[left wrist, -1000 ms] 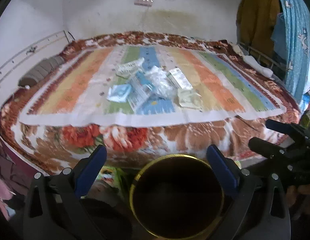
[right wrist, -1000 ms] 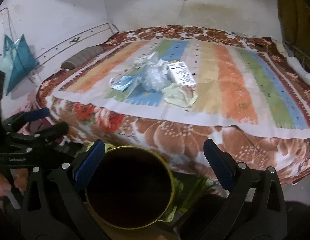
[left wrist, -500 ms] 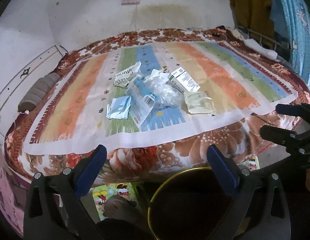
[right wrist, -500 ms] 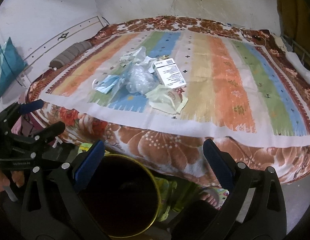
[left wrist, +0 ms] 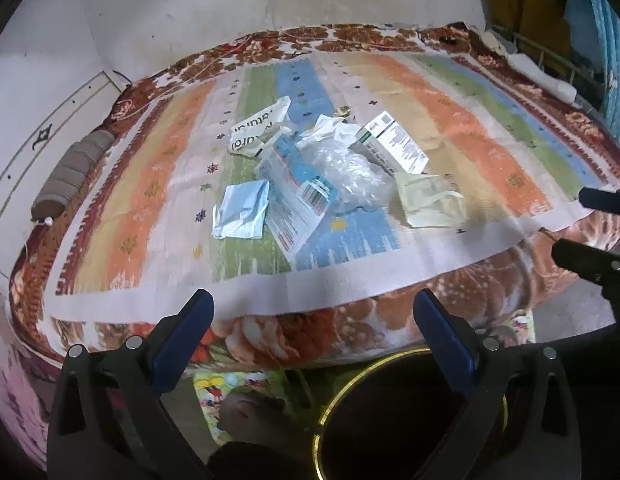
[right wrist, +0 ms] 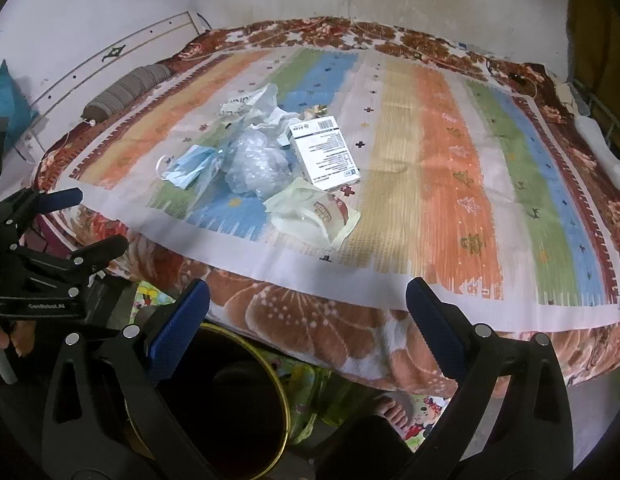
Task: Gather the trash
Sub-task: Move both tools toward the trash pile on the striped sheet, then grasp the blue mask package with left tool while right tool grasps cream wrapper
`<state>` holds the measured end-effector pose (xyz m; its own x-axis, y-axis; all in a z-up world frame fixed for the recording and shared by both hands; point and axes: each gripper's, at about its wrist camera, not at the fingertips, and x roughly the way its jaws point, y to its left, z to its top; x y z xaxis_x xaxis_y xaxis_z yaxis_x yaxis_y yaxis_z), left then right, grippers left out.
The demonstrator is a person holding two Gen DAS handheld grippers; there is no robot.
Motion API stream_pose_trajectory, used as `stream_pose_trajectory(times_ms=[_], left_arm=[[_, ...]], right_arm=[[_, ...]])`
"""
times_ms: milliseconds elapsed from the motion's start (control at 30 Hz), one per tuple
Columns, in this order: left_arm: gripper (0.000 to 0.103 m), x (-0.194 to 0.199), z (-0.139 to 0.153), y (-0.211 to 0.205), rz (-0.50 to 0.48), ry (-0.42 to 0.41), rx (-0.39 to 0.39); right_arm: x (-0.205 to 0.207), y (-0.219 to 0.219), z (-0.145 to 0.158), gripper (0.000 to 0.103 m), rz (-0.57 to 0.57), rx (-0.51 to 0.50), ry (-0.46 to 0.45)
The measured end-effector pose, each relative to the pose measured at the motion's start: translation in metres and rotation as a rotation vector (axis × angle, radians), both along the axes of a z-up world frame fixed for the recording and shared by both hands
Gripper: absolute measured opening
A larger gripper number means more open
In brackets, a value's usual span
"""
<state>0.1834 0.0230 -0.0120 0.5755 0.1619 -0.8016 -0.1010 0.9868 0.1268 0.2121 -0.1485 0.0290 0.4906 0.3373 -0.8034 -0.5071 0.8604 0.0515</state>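
While both grippers (left (left wrist: 312,322), right (right wrist: 308,312)) gape empty, trash pile (left wrist: 330,172) well beyond jaws.

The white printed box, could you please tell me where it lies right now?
The white printed box lies on the striped bedspread, at the right of the trash pile, beside the crumpled clear plastic and just behind the pale wrapper.

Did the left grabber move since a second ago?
Yes. The left gripper has risen and gone forward: the bin that sat between its fingers now lies low and to the right, and the bed's trash pile looks nearer.
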Motion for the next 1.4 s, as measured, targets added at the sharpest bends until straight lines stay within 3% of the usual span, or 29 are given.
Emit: stream_pose_trajectory(times_ms=[200,467,933,1067,1133,1233,1333,1400], left_arm=[[0.096,0.02,-0.01,-0.003,-0.052,0.016,0.02],[0.093,0.053,-0.029,0.005,-0.035,0.067,0.059],[0.079,0.095,-0.067,0.01,-0.028,0.116,0.145],[0.071,0.103,-0.075,0.009,-0.028,0.124,0.176],[0.055,0.109,-0.082,0.01,-0.016,0.161,0.206],[0.046,0.113,-0.086,0.012,-0.029,0.169,0.189],[0.036,0.116,-0.087,0.014,-0.028,0.165,0.181],[0.025,0.118,-0.088,0.015,-0.02,0.162,0.18]], right_arm=[[0.022,0.008,-0.012,0.092,-0.003,-0.043,0.043],[0.047,0.019,-0.026,0.092,-0.005,-0.083,0.069],[0.096,0.036,-0.066,0.077,-0.04,-0.148,0.149],[0.108,0.04,-0.076,0.067,-0.046,-0.151,0.172],[0.114,0.044,-0.081,0.059,-0.034,-0.175,0.172],[0.119,0.047,-0.087,0.049,-0.025,-0.199,0.167],[0.122,0.051,-0.092,0.034,-0.019,-0.204,0.174],[0.122,0.054,-0.094,0.013,-0.021,-0.23,0.163]])
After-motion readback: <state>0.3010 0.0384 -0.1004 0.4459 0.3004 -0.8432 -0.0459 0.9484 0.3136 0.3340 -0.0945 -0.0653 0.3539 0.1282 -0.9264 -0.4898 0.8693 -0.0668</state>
